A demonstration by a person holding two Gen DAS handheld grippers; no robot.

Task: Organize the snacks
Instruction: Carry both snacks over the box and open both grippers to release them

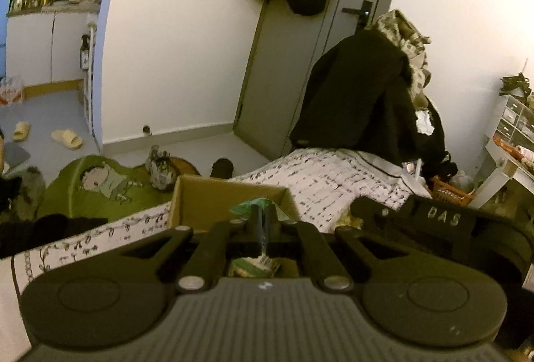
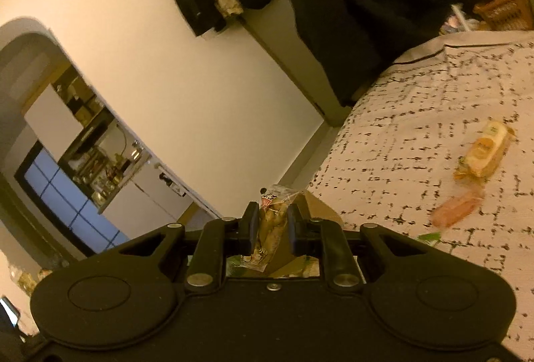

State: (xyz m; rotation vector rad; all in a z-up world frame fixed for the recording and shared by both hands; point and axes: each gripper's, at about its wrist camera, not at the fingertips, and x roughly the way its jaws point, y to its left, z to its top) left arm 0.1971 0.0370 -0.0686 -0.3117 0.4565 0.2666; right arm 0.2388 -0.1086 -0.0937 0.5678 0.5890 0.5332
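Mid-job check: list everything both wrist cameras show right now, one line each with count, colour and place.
Open brown cardboard box: one, on the bed, just ahead of the left fingers.
Green foil snack packet: one, pinched at the box.
Clear-wrapped beige snack packet: one, held.
Yellow wrapped snack bar: one, on the bedspread.
Orange snack packet: one, beside it.
White black-flecked bedspread: one.
Black coat pile: one, at the bed's far end.
Left gripper: black, shut.
Right gripper: black, gripping.

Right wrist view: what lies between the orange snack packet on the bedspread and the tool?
A pinkish-orange packet lies on the patterned bedspread between the orange packet and the right tool, shown blurred in the right wrist view.
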